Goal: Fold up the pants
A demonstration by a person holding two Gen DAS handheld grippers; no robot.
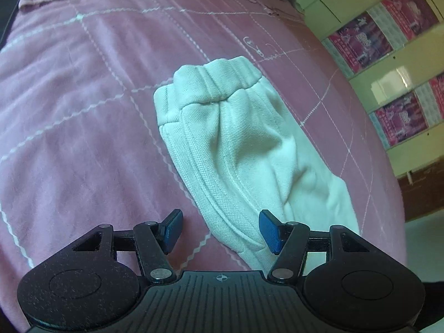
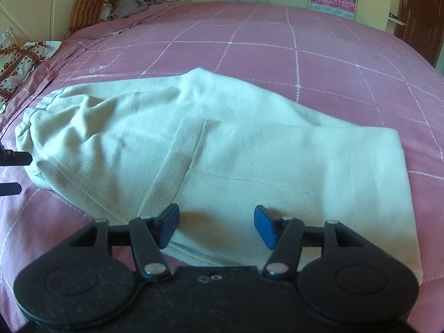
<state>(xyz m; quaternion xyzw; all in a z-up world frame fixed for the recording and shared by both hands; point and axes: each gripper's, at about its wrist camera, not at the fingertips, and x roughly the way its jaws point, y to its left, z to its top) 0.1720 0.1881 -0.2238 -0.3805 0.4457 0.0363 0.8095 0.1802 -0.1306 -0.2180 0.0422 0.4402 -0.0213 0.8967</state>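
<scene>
White pants [image 1: 249,144] lie folded on a pink checked bedspread [image 1: 69,111]. Their gathered waistband [image 1: 216,83] points away in the left wrist view. My left gripper [image 1: 222,230] is open low over the near end of the pants, and a fabric edge runs between its blue pads without being pinched. In the right wrist view the pants [image 2: 249,152] stretch across, with the waistband [image 2: 30,116] at the left and a pocket flap [image 2: 180,161] in the middle. My right gripper [image 2: 216,226] hovers open above the near edge, holding nothing. Two dark fingers [image 2: 14,158] show at the left edge beside the waistband.
Patterned pillows [image 2: 25,55] and a grey cloth [image 2: 133,5] lie at the head of the bed by a cream headboard [image 2: 33,0]. Cream cabinets with pink posters [image 1: 360,44] stand beyond the bed. A dark wooden door [image 2: 419,16] is at the far right.
</scene>
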